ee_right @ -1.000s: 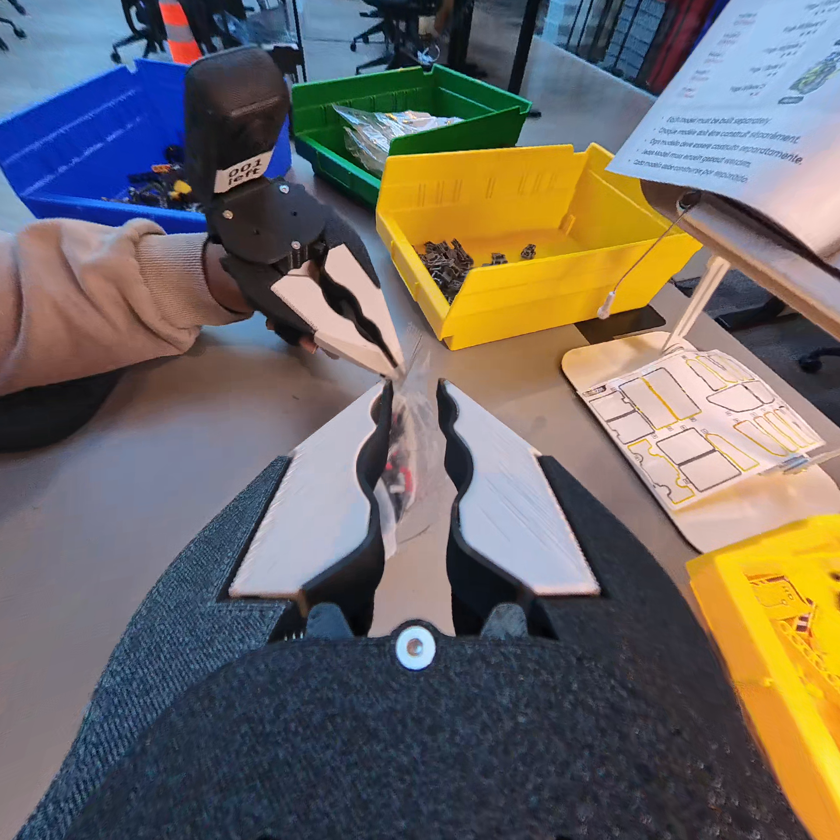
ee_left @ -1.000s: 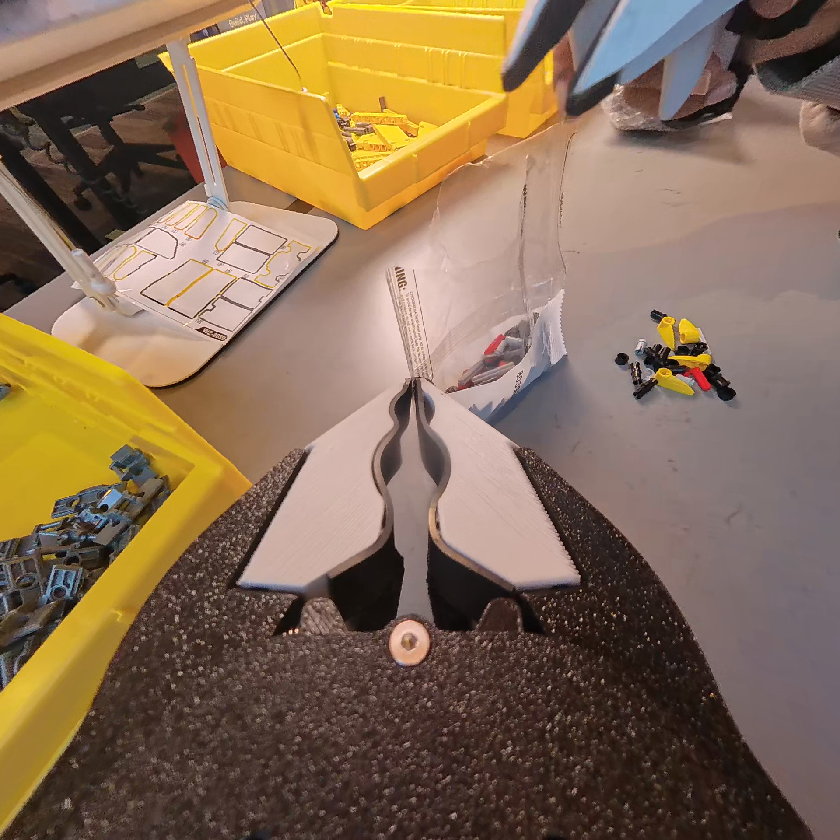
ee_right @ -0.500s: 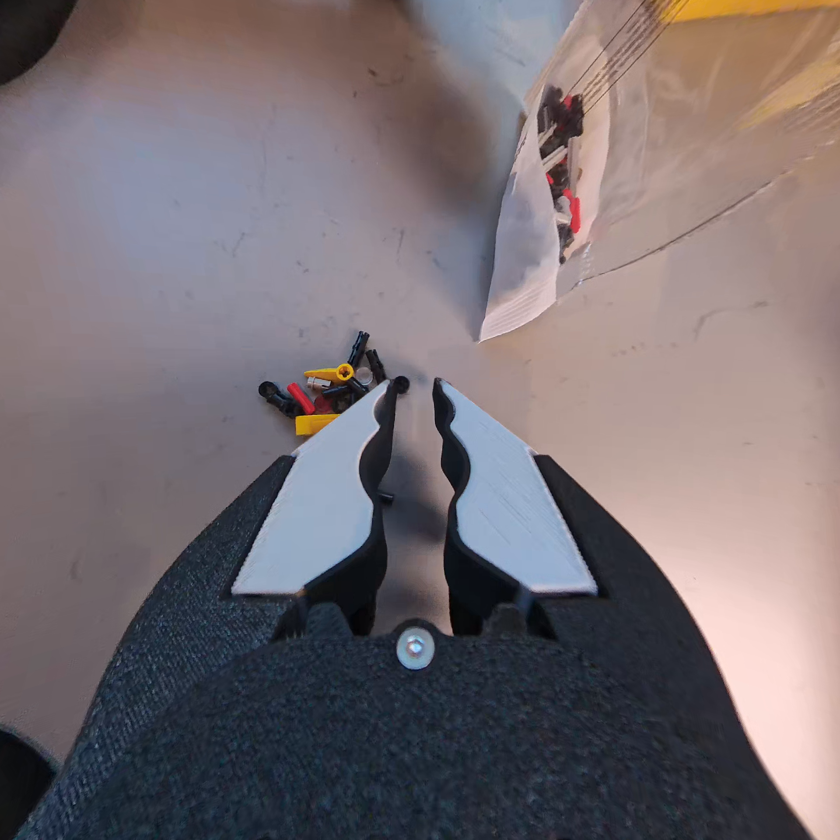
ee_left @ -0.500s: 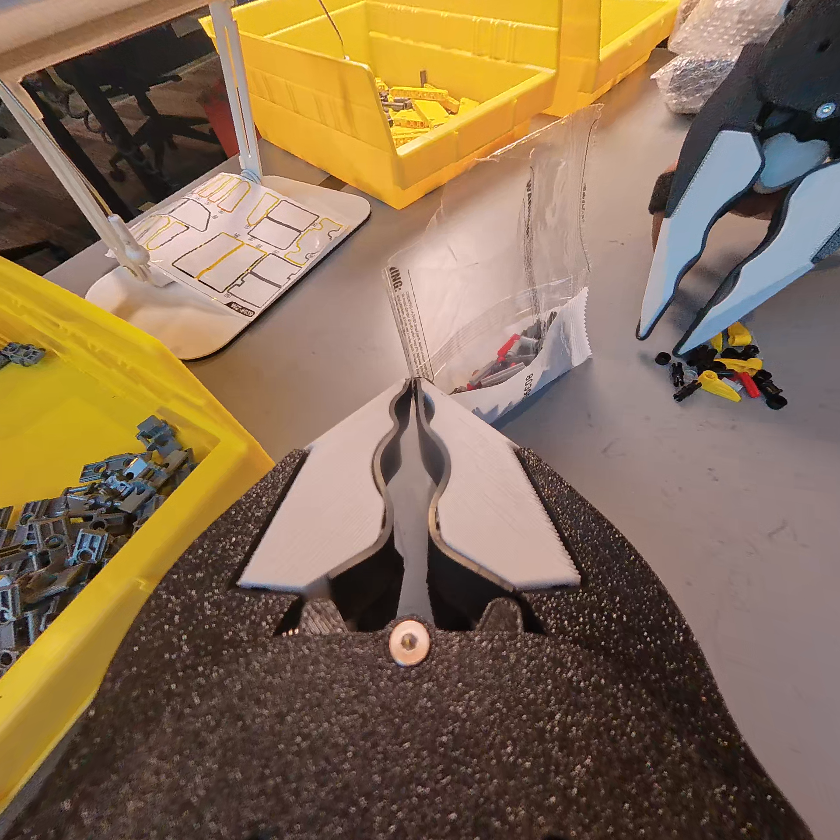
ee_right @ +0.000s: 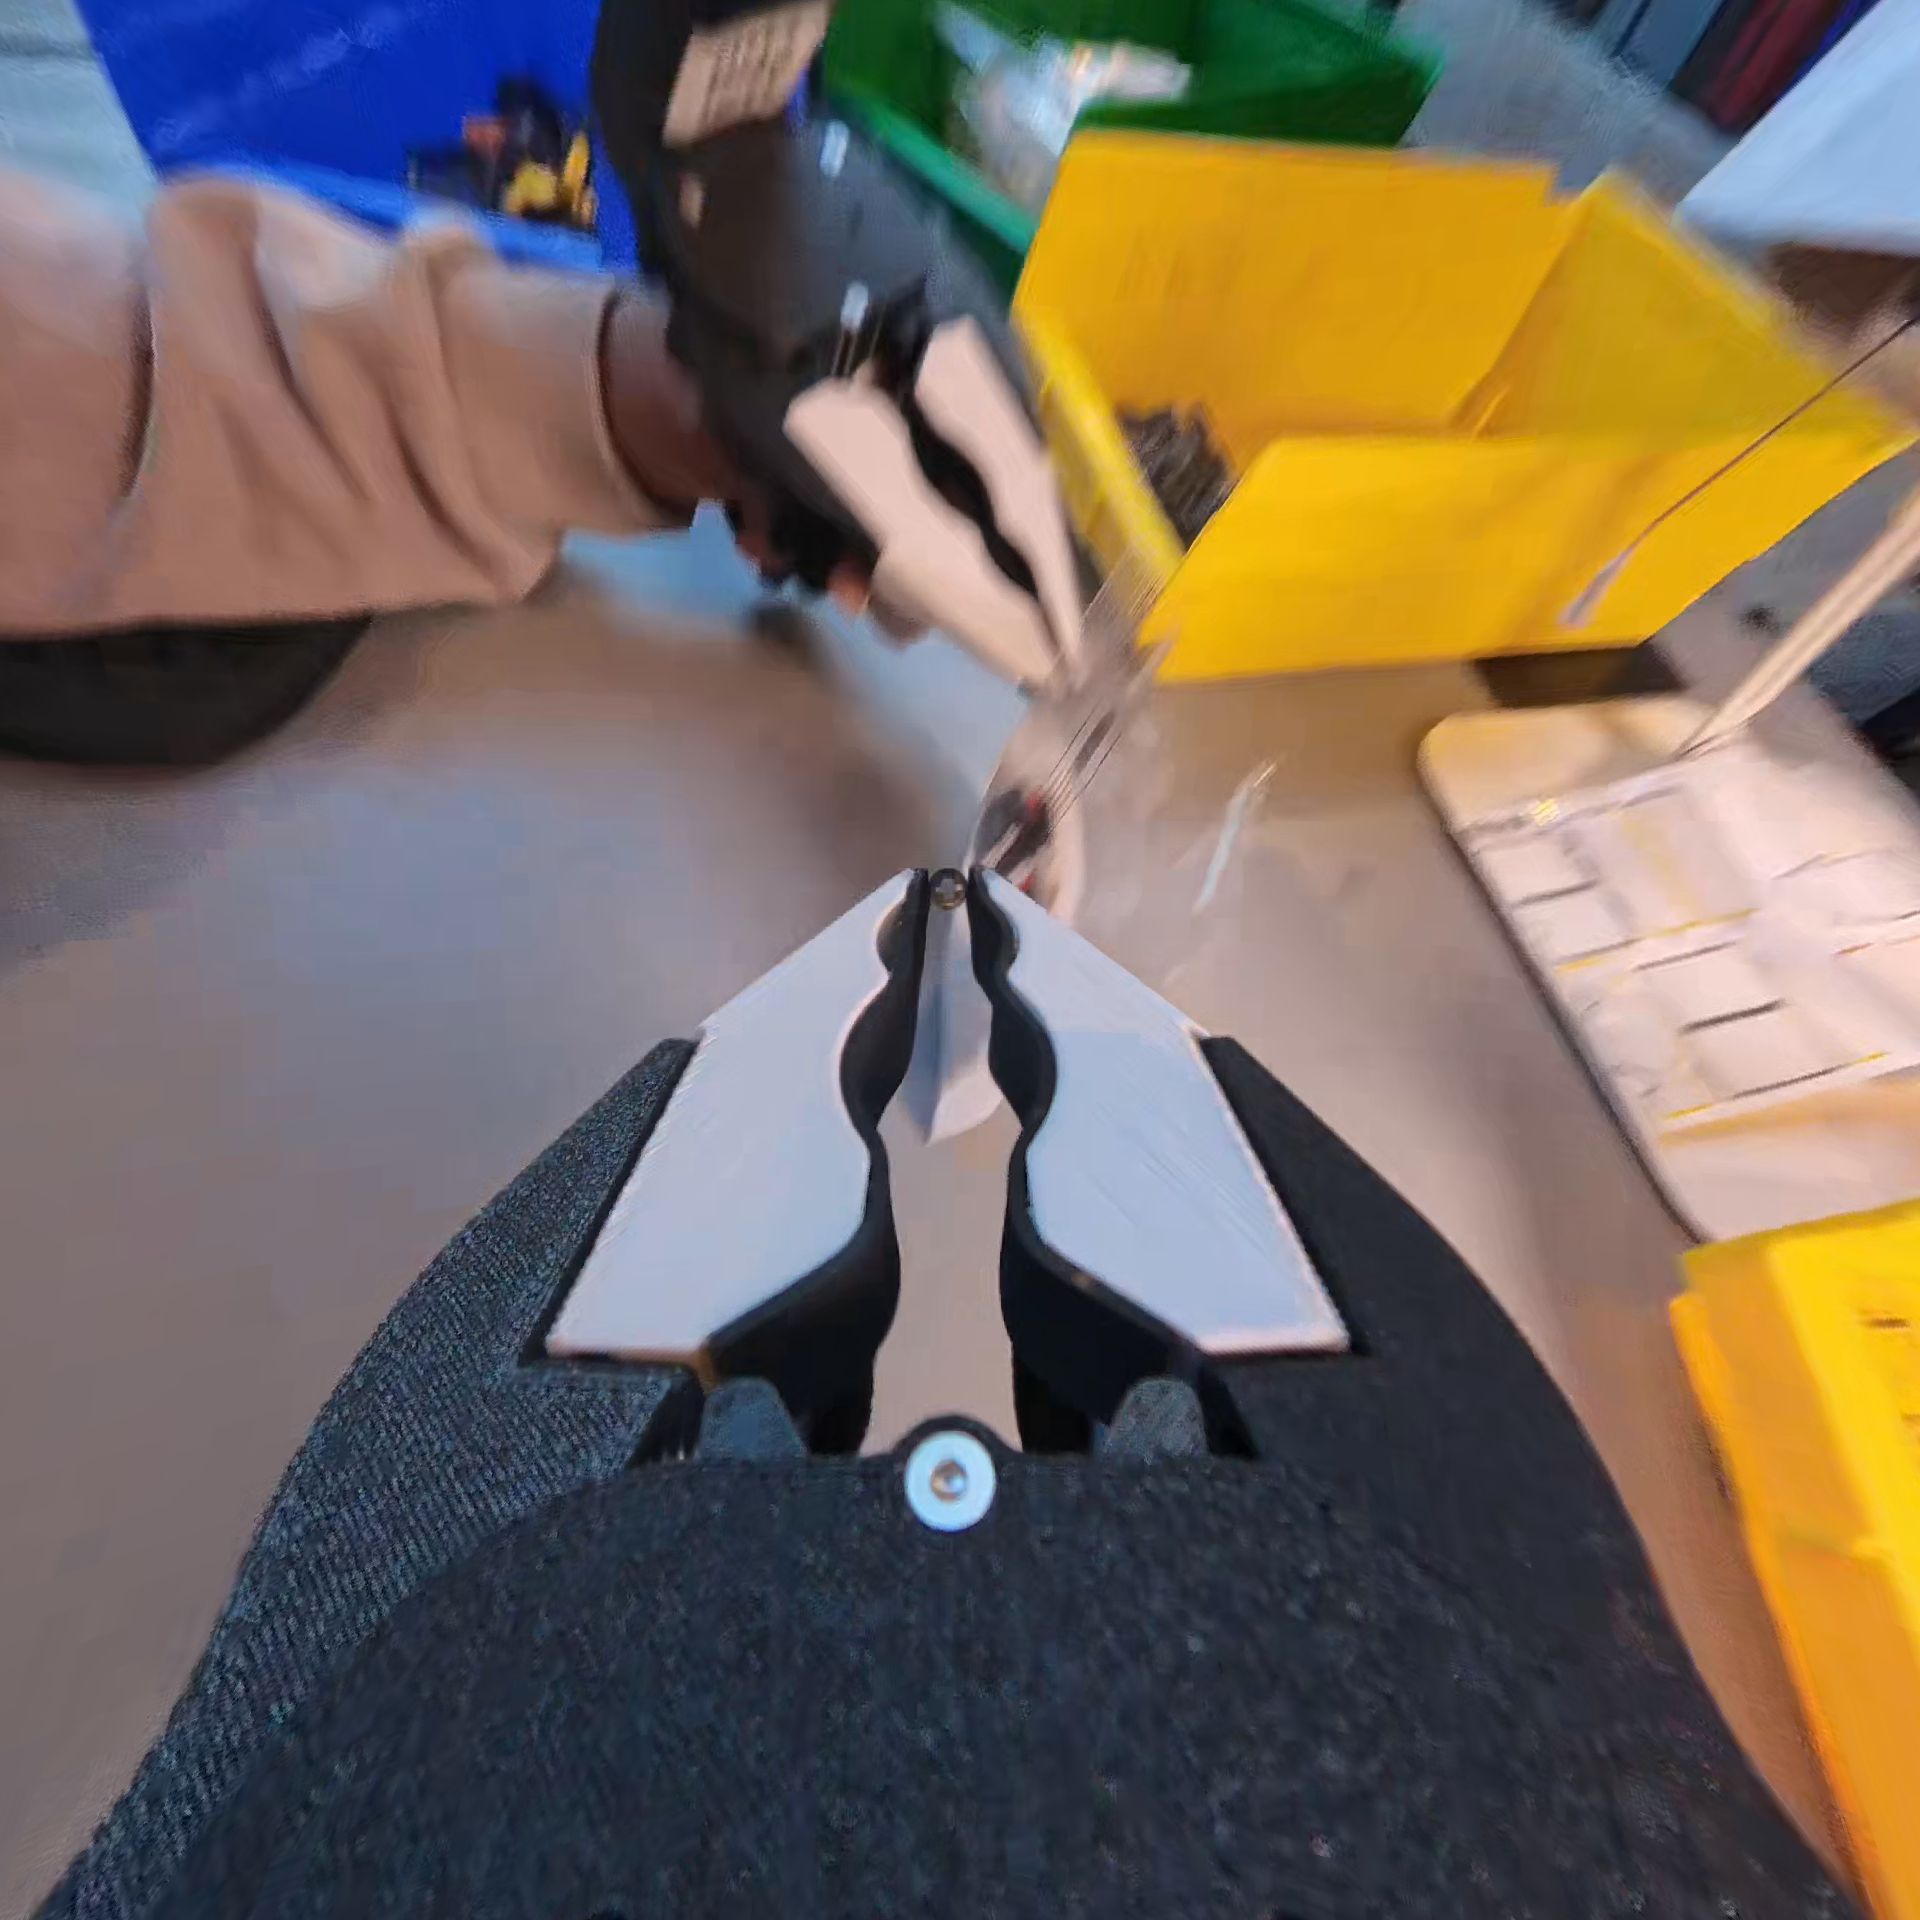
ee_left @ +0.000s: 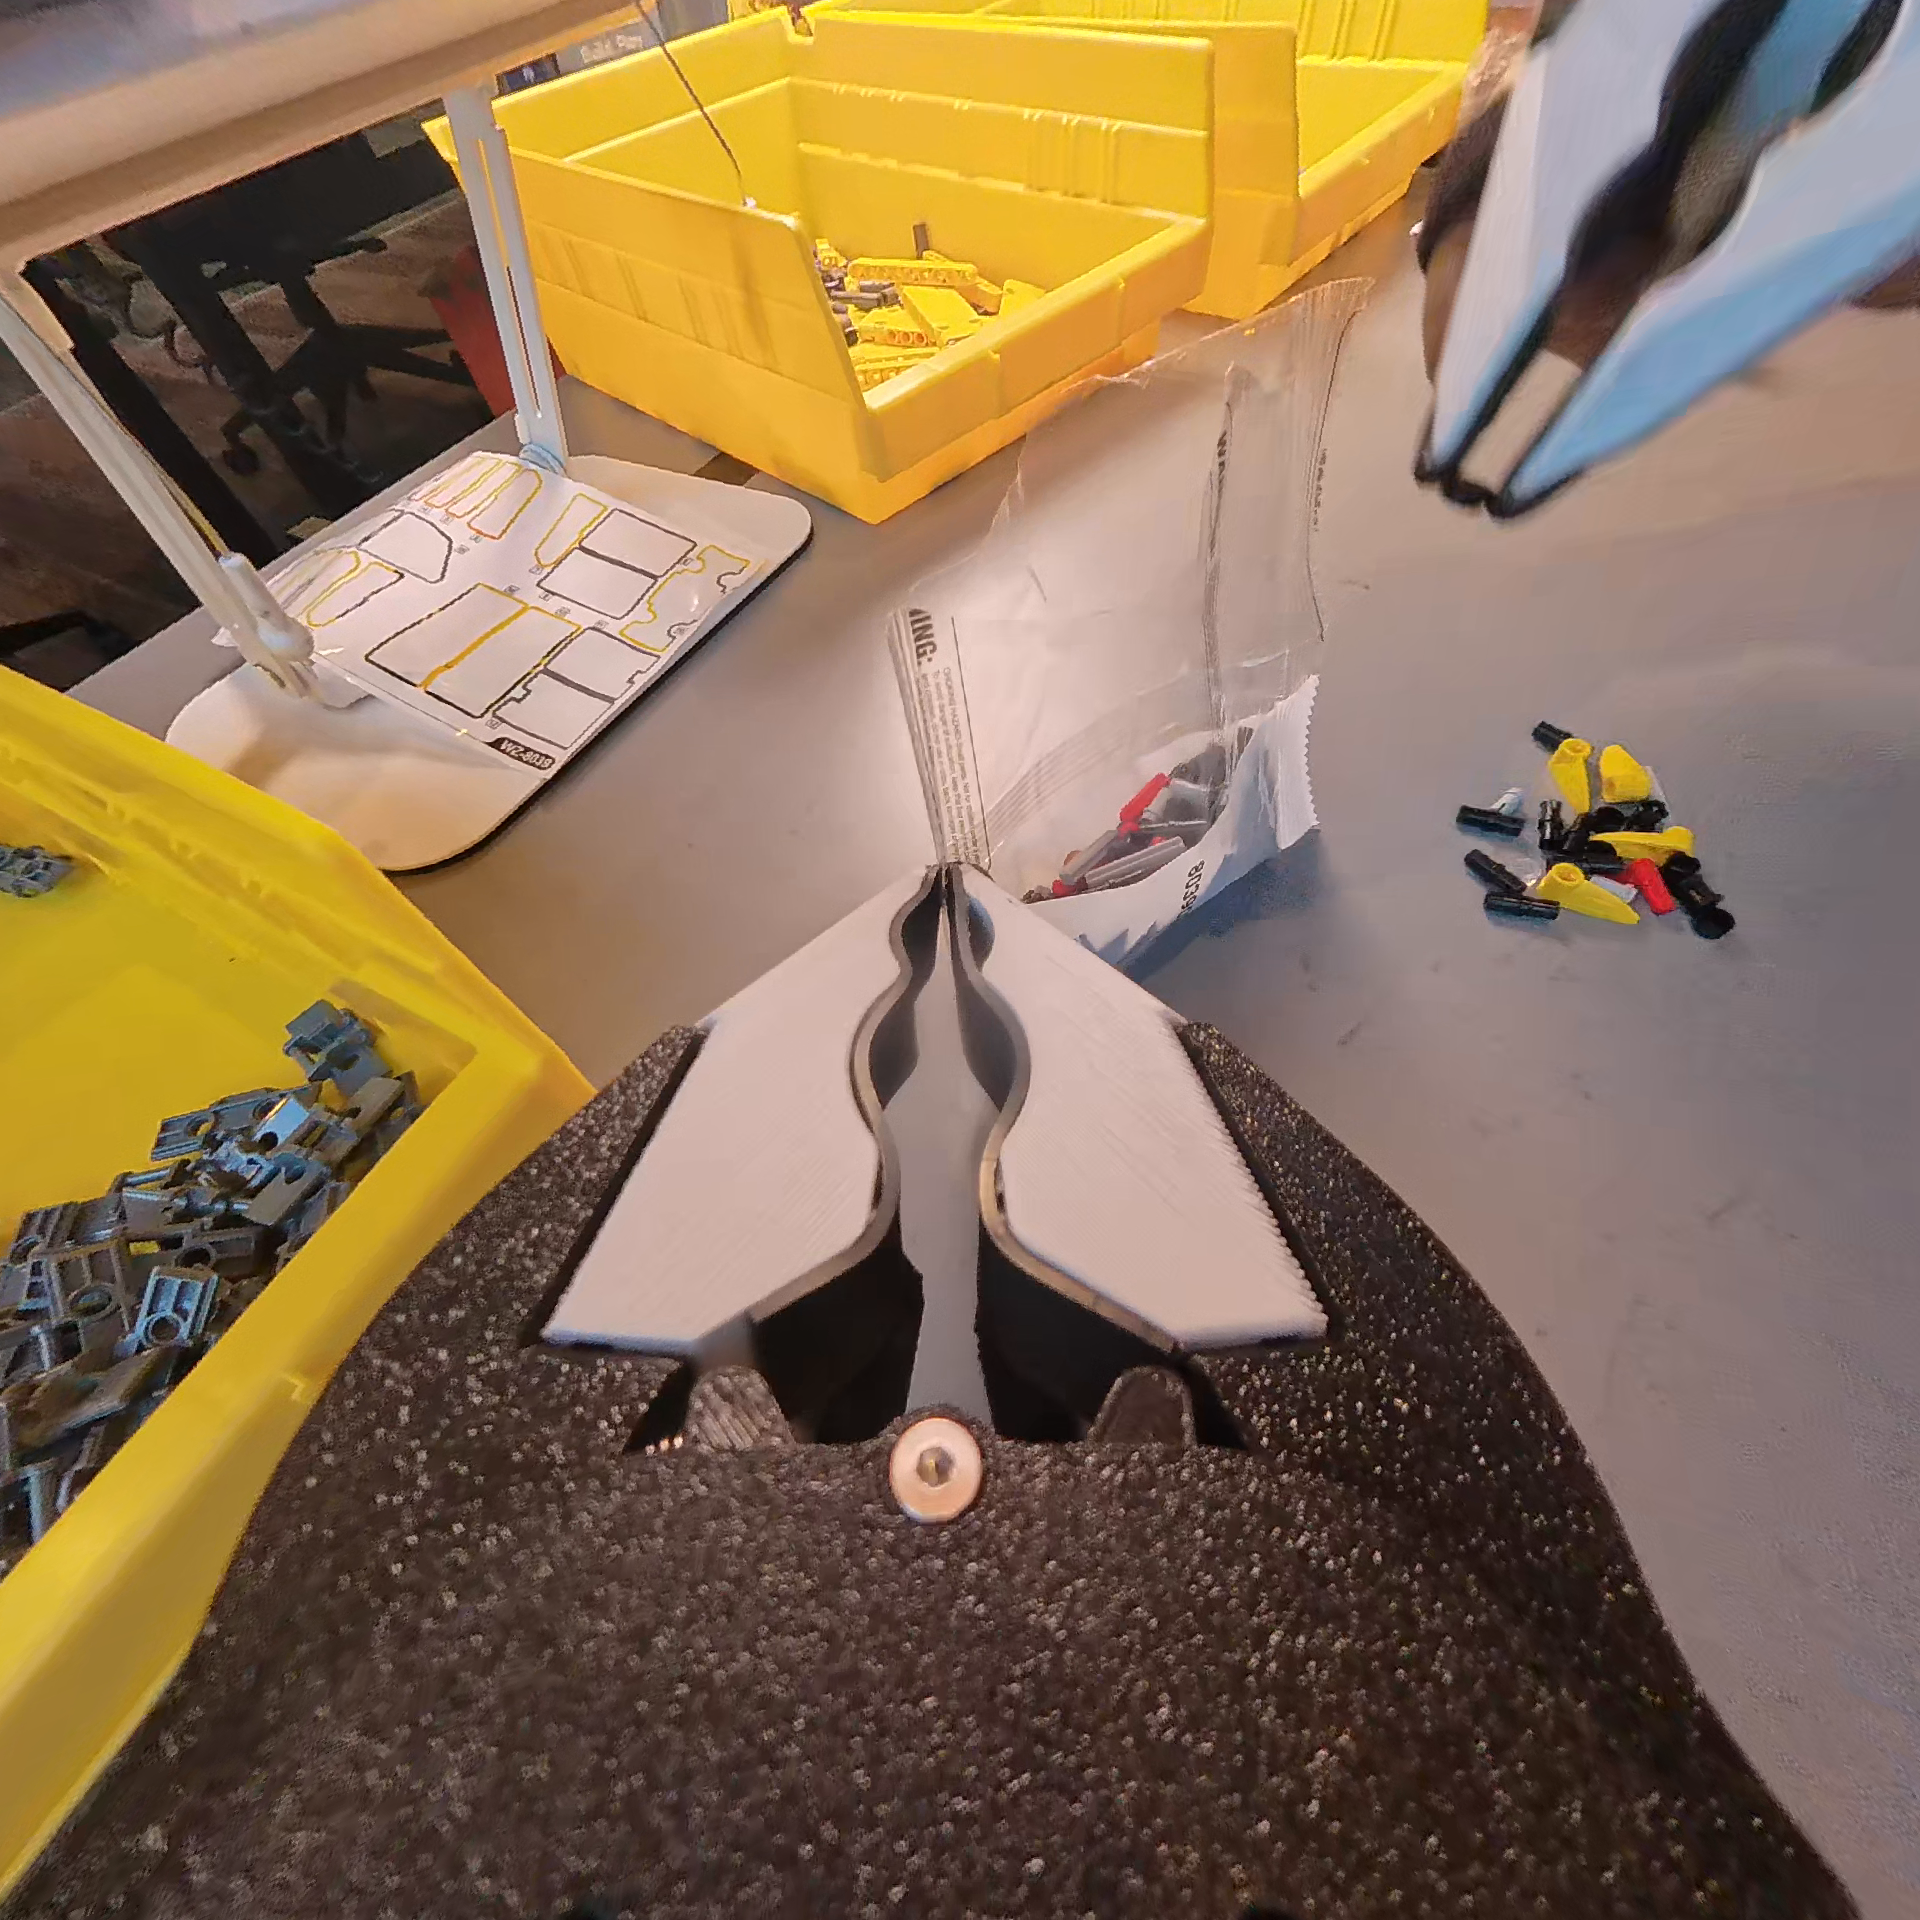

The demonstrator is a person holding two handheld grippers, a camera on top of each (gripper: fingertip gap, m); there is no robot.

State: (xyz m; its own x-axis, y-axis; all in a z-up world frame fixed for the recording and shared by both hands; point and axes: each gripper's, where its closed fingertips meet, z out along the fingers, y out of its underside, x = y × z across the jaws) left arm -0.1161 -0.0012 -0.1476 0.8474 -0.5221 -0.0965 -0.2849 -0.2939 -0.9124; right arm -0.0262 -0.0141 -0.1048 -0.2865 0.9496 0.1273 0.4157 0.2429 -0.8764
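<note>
Your left gripper (ee_left: 945,873) pinches the clear plastic bag (ee_left: 1132,665) by one edge, its base of small pins on the table. Your right gripper (ee_right: 948,883) grips a tiny dark piece (ee_right: 948,890).

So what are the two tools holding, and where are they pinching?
The left tool pinches the clear plastic bag by its top edge strip. The right tool pinches a tiny dark round piece right between its tips.
</note>
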